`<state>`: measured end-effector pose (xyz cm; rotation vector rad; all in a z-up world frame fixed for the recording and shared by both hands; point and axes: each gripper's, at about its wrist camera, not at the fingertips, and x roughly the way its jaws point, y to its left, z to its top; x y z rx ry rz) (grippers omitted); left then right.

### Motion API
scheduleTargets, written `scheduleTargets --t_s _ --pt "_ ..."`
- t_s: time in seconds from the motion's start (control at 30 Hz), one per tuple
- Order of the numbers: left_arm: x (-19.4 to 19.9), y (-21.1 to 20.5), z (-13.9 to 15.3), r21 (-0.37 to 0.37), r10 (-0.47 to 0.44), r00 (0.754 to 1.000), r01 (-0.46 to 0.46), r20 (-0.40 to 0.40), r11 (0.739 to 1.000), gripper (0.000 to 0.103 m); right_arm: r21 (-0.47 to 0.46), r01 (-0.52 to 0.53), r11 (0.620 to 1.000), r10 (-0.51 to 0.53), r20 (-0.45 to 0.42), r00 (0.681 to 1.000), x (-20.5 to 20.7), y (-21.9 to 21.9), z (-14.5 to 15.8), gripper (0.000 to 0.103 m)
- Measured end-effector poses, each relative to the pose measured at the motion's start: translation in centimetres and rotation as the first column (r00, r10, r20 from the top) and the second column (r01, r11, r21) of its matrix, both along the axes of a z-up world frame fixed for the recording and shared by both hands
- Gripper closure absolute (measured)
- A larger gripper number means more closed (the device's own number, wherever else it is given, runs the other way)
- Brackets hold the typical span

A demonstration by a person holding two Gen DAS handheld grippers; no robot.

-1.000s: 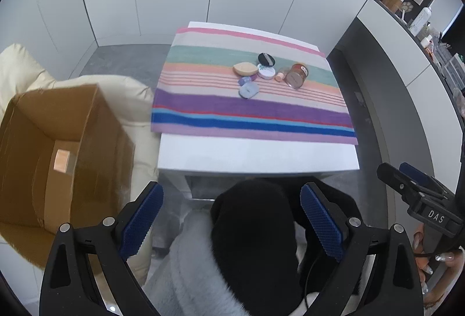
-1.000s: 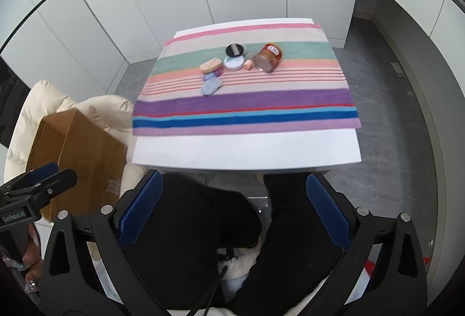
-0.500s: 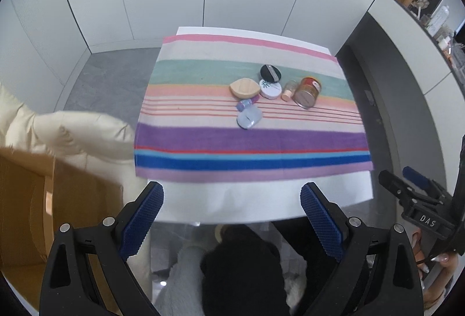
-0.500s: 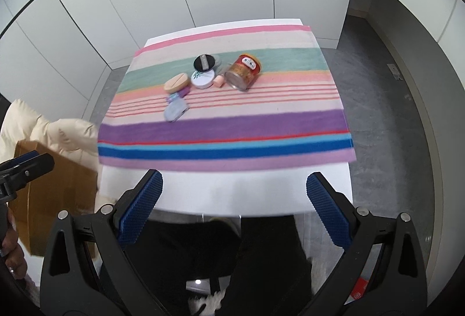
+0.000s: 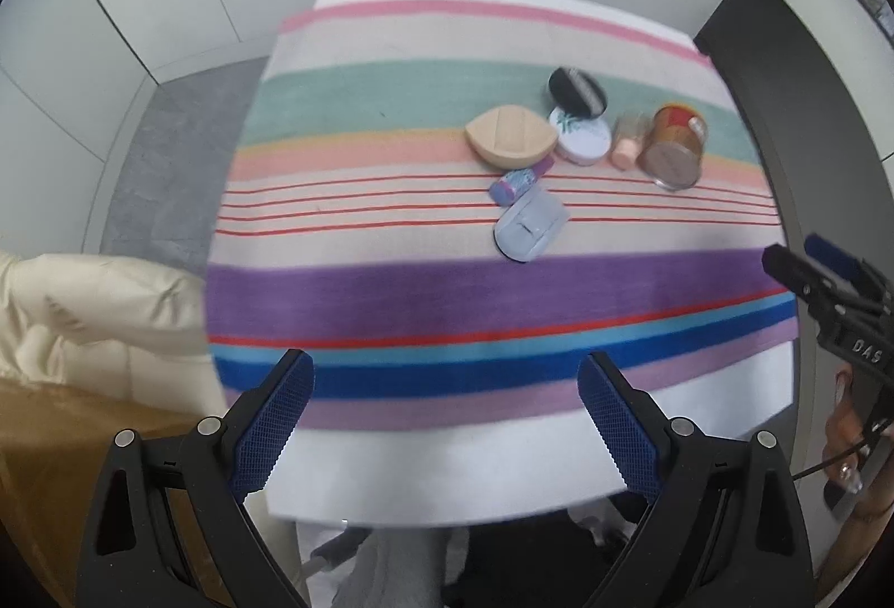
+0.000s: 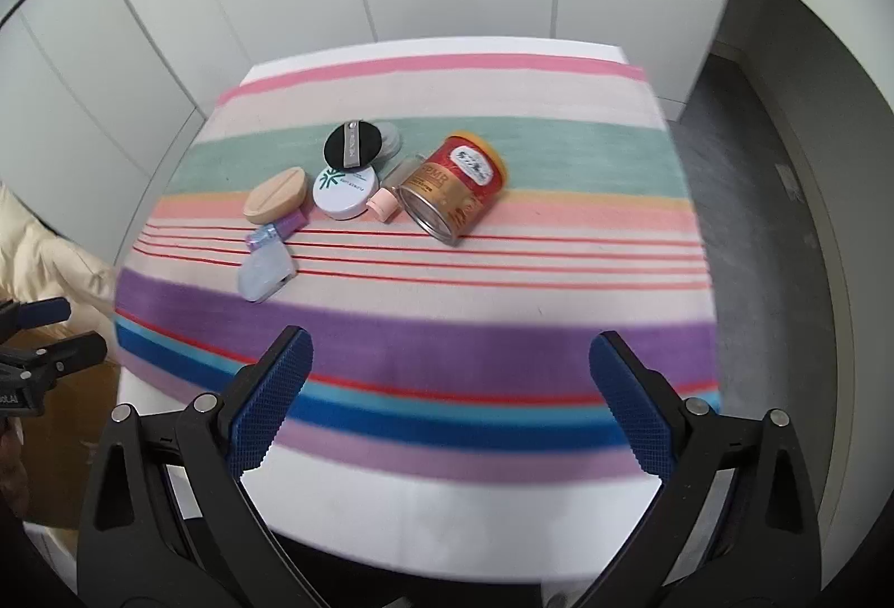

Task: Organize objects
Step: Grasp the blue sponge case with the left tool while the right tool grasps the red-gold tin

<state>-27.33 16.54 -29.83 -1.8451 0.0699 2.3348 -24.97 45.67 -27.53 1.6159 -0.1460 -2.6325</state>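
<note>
both the left gripper and the right gripper are held wide apart and empty above the near edge of the striped cloth. the small cosmetics are clustered toward its far side, the red tin lying tipped beside them. the tin is judged rigid, smooth and prone to rolling; it would best be taken across its cylindrical body

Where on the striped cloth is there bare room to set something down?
The striped cloth is bare along its near purple and blue bands, its whole left side and the far pink edge. Crowded: the cluster from the wooden oval to the tin can.
</note>
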Motion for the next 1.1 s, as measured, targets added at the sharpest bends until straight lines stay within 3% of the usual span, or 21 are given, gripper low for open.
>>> scheduleTargets --t_s 0.23,0.5,0.6,0.63,0.67,0.73,0.97,1.03,1.1 --pt "-3.4 2.2 -5.7 0.051 0.024 0.998 -0.027 0.054 0.998 0.007 -0.059 -0.146 0.988 0.143 -0.044 0.989 -5.3 -0.7 -4.1 0.002" --pt "-5.6 5.7 -9.0 0.109 0.041 0.997 -0.047 0.059 0.993 0.007 0.057 -0.298 0.953 0.303 -0.108 0.947 -10.4 0.0 -7.3 0.002" --pt "-6.1 6.8 -9.3 0.085 0.033 0.999 -0.033 0.004 0.996 0.005 0.090 -0.341 0.936 0.350 -0.113 0.930 -11.1 -0.8 -7.4 0.004" --pt "-6.1 7.0 -9.3 0.077 0.025 1.000 -0.024 -0.016 0.997 0.013 0.096 -0.349 0.932 0.359 -0.119 0.926 -11.3 -1.1 -7.4 0.014" --pt "-6.0 7.3 -9.0 0.051 0.016 0.999 -0.014 -0.051 0.999 0.029 0.088 -0.354 0.931 0.362 -0.118 0.925 -11.4 -1.2 -7.4 0.023" --pt "-5.9 7.9 -8.7 -0.023 -0.009 0.997 0.007 -0.080 1.000 0.048 0.078 -0.335 0.939 0.343 -0.120 0.932 -11.4 -1.3 -7.5 0.024" --pt "-5.9 7.2 -8.1 -0.004 0.015 0.998 -0.015 -0.059 1.000 0.050 0.010 -0.209 0.978 0.209 -0.105 0.972 -10.2 -0.7 -7.2 0.025" --pt "-6.0 7.3 -7.5 -0.016 0.009 0.998 -0.010 -0.066 1.000 0.066 0.006 -0.183 0.983 0.183 -0.090 0.979 -10.0 -0.7 -6.9 0.025" --pt "-6.3 7.4 -6.9 0.002 0.005 0.999 -0.005 -0.053 1.000 0.067 0.004 -0.162 0.987 0.162 -0.065 0.985 -9.8 -0.6 -6.7 0.025"
